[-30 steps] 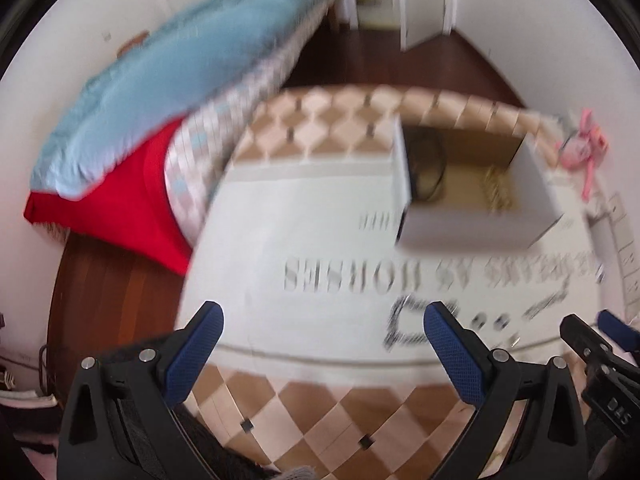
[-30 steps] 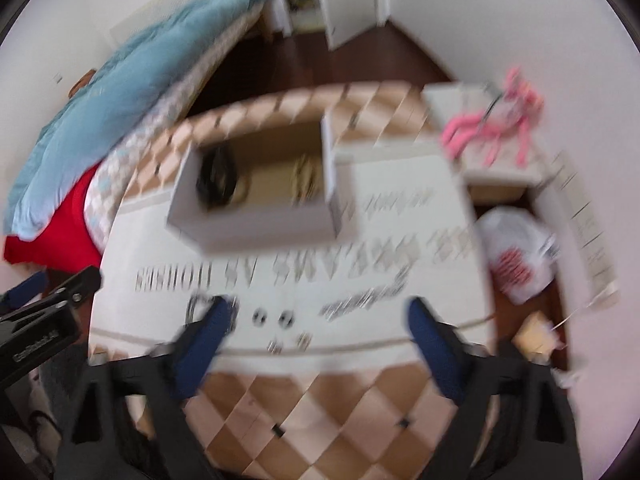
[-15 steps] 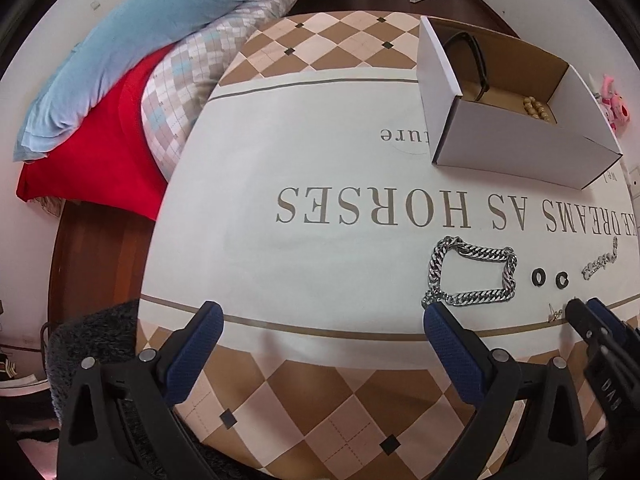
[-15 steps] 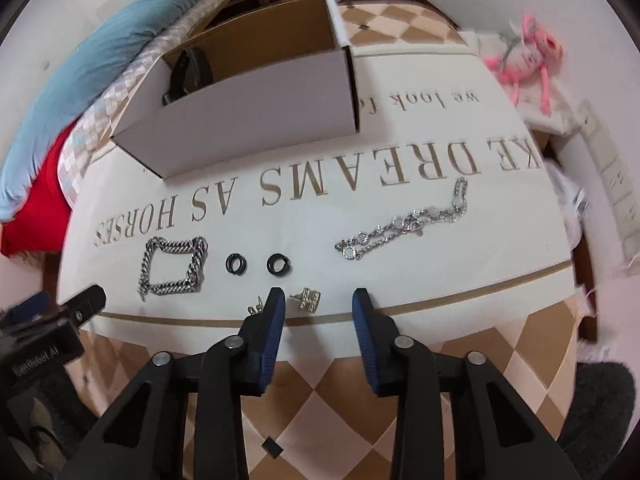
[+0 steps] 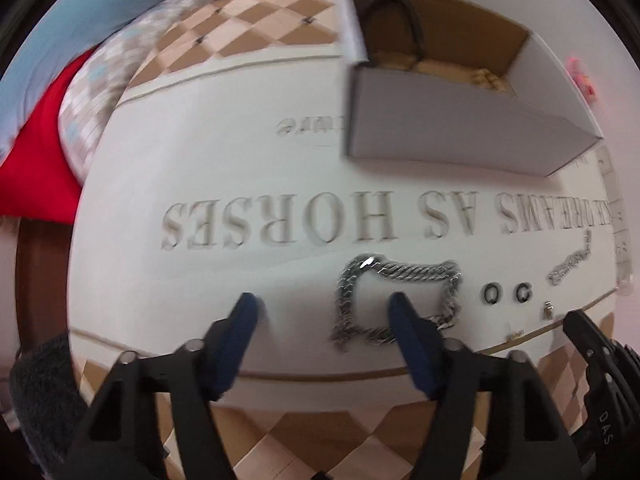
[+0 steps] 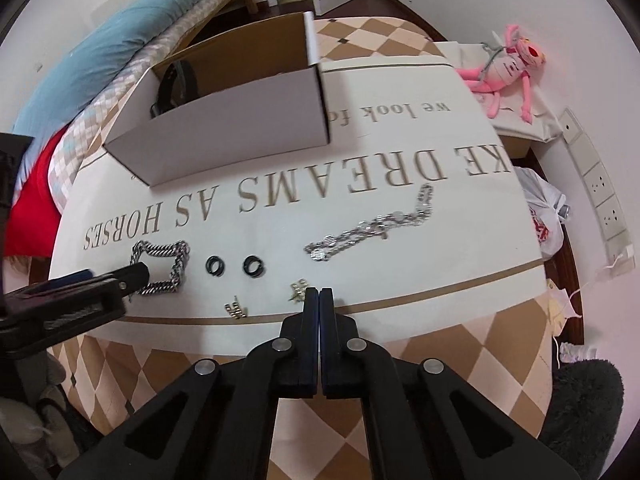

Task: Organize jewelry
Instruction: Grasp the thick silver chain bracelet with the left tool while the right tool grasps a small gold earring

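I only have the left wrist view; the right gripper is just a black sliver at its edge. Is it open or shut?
Observer: Shut: in the right wrist view the right gripper has its fingers pressed together, no gap.
Operator: Holding anything?
Observer: Nothing shows between them; a small earring lies just left of the tips.
Operator: And the pink blur far right?
Observer: A pink plush toy with long limbs.

Black gripper (image 6: pixel 319 294), seemingly blue pads (image 5: pixel 245 316)

Home bedroom: bed (image 6: pixel 120 52), plush toy (image 6: pixel 508 68).
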`<state>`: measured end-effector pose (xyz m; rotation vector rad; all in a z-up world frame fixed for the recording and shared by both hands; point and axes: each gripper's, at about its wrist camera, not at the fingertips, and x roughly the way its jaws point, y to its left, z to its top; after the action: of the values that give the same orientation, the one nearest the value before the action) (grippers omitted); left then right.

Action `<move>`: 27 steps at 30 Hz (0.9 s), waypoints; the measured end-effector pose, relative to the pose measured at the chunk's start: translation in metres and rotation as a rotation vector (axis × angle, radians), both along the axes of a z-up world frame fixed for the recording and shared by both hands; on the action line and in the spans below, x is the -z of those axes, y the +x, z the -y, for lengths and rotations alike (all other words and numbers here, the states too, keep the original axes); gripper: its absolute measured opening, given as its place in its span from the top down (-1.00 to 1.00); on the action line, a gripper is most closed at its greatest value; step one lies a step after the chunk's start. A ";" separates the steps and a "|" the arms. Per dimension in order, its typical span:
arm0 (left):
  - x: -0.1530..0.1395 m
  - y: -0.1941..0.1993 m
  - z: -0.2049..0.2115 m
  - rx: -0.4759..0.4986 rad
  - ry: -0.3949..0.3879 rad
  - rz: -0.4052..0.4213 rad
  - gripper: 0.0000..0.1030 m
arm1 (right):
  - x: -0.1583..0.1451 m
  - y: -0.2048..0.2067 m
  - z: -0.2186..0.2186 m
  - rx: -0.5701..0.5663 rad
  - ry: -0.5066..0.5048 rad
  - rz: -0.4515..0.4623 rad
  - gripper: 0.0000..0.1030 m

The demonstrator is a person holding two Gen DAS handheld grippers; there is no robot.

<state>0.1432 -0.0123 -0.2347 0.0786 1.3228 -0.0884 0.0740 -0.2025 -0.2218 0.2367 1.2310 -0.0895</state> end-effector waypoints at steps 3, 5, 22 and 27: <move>-0.004 0.000 0.015 0.065 -0.009 0.019 0.70 | -0.003 0.000 0.005 0.015 0.000 0.005 1.00; -0.005 0.000 0.023 0.095 -0.006 0.011 0.89 | -0.005 0.000 0.009 0.029 0.007 0.009 1.00; -0.080 -0.018 0.004 0.070 -0.142 0.118 0.89 | -0.015 0.008 0.017 0.021 0.185 0.009 0.95; -0.074 -0.028 -0.002 0.066 -0.131 0.110 0.89 | -0.001 0.010 0.001 -0.038 0.138 -0.019 0.80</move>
<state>0.1156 -0.0105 -0.1607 0.0153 1.2016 -0.2232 0.0841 -0.2037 -0.2212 0.3327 1.2616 0.0262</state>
